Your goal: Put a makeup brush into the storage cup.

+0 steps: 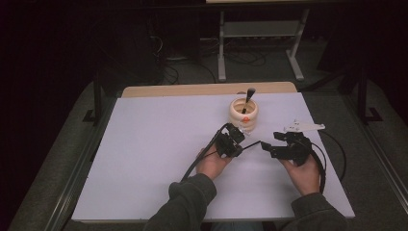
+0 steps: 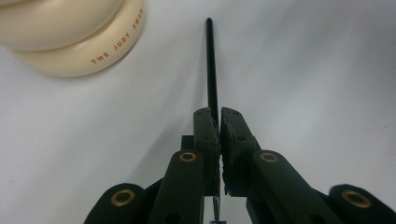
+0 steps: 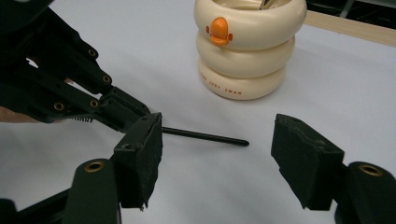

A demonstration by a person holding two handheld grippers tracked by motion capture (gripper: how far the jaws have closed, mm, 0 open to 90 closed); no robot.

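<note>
Left fingers (image 2: 219, 135) clamped on thin black stick (image 2: 211, 65) (straight, round-tipped), right fingers (image 3: 217, 158) spread wide, holding nothing.

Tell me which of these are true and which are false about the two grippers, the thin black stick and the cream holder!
1. The left gripper is shut on the stick. True.
2. The right gripper holds the stick too. False: its jaws stand open, with nothing between them.
3. The holder has an orange duck bill on it. True.
4. The holder lies tipped over on the table. False: it stands upright, with a brush sticking up out of it.
5. The stick points toward the right gripper. True in the high view.
</note>
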